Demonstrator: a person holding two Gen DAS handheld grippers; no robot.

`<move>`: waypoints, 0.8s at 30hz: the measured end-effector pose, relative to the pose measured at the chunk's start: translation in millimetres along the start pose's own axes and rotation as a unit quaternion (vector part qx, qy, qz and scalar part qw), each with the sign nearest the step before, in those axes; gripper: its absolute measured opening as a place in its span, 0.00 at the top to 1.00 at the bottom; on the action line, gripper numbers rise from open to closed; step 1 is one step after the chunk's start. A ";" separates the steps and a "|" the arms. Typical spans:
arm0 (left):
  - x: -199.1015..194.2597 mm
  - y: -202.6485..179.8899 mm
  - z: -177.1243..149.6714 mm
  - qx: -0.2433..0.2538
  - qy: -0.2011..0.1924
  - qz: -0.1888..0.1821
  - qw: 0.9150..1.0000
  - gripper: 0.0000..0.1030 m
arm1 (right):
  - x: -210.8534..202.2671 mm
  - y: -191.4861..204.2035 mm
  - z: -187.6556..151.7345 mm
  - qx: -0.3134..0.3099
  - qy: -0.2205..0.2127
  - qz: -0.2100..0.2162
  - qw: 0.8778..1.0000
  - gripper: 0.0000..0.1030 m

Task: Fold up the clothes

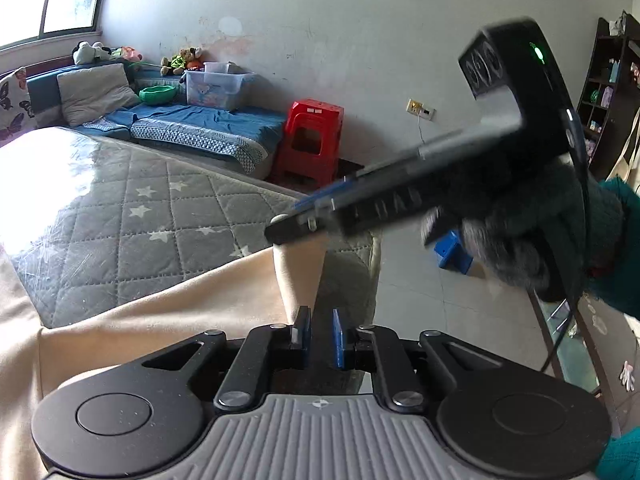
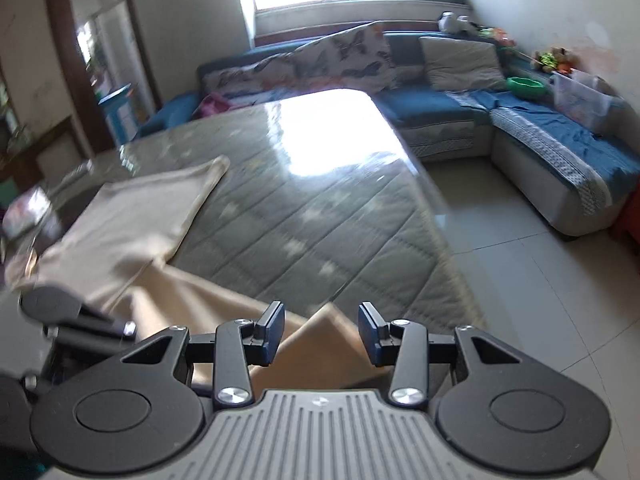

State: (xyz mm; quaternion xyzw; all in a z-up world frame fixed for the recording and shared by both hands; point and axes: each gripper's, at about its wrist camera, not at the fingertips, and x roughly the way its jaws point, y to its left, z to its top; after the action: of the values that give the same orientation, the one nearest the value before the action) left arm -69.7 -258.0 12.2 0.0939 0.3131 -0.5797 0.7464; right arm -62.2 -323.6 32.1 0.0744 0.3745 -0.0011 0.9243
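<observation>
A beige garment (image 1: pixel 168 312) lies on the grey quilted table top (image 1: pixel 132 216) at the near corner. It also shows in the right wrist view (image 2: pixel 132 224), spread to the left with a corner (image 2: pixel 324 344) between my right jaws. My left gripper (image 1: pixel 321 338) is slightly open with nothing between its blue pads, just right of the cloth edge. My right gripper (image 2: pixel 321 332) is open around the cloth corner, not closed on it. In the left wrist view the right gripper (image 1: pixel 304 220) reaches in from the right, above a raised flap of cloth.
A blue sofa (image 2: pixel 560 136) with pillows, a green bowl (image 1: pixel 158 95) and a clear plastic box (image 1: pixel 216 88) runs along the wall. A red stool (image 1: pixel 310 140) and a small blue stool (image 1: pixel 454 250) stand on the tiled floor. A dark shelf (image 1: pixel 608 92) stands at right.
</observation>
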 end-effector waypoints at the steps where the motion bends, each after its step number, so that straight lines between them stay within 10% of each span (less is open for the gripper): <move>1: -1.4 -0.3 -1.4 -0.001 -0.002 0.000 1.000 0.84 | 0.2 3.3 -2.8 -0.005 0.002 -0.001 1.000 0.60; 9: -51.9 19.2 -9.9 -0.033 -0.054 0.063 0.996 0.64 | 0.8 11.1 -1.7 -0.038 0.002 -0.023 0.999 0.94; 15: -93.7 39.0 -33.7 -0.065 -0.060 0.145 0.985 0.61 | -5.9 11.0 35.1 -0.072 -0.056 -0.030 0.995 0.96; 21: -93.2 41.8 -40.3 -0.069 -0.048 0.139 0.987 0.60 | -32.3 -0.3 52.6 -0.095 -0.133 -0.033 0.986 0.95; 24: -91.9 42.6 -42.9 -0.069 -0.042 0.133 0.988 0.60 | -27.2 -24.2 36.5 -0.067 -0.105 -0.073 0.989 0.85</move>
State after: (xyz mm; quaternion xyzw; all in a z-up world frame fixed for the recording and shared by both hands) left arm -57.8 -149.1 21.9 0.0586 0.3056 -0.4554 0.8341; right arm -57.9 -354.0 73.5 -0.0157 0.2789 -0.0518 0.9588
